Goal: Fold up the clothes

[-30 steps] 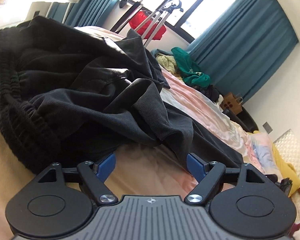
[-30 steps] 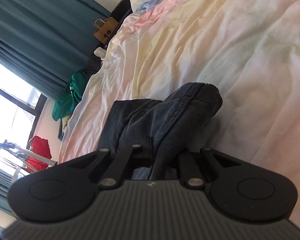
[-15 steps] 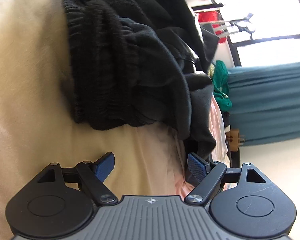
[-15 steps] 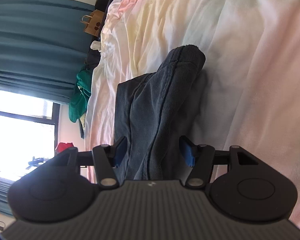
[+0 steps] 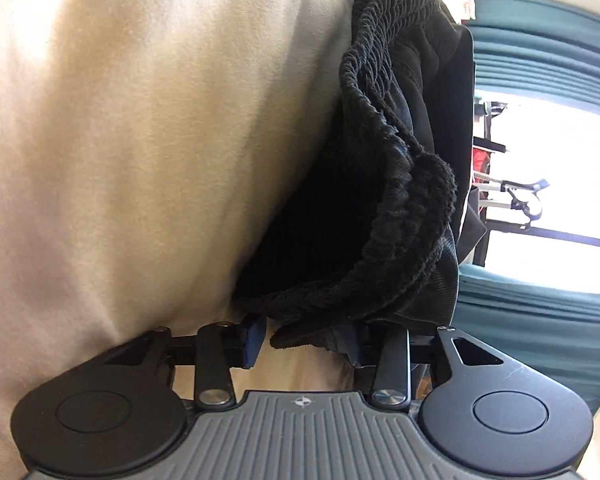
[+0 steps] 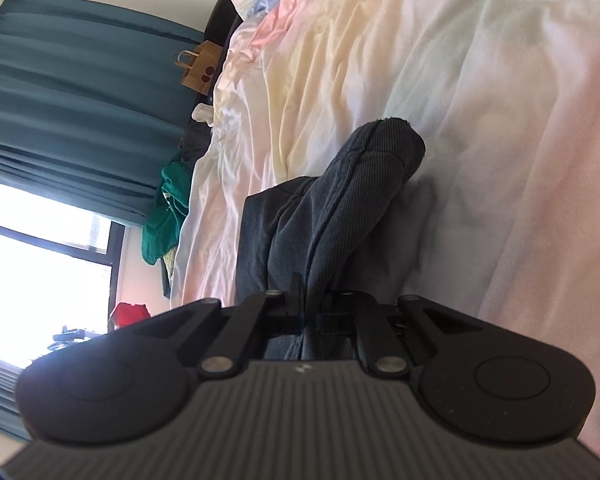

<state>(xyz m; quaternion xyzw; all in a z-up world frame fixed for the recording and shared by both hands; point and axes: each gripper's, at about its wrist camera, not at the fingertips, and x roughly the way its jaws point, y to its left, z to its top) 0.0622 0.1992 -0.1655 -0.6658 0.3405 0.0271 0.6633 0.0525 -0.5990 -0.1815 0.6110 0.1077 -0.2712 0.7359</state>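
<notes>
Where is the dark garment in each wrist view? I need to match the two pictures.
Left wrist: the garment, gathered waistband showing, fills centre-right and drops between the closing left gripper fingers.
Right wrist: its ribbed end lies at centre on the bedsheet, pinched in the shut right gripper.
Shared landmark: the teal curtains by the bright window.

Your trousers (image 6: 340, 200) lie on the bedsheet (image 6: 480, 80); clothes pile (image 6: 168, 208) at nine o'clock, paper bag (image 6: 198, 68) at eleven.
</notes>
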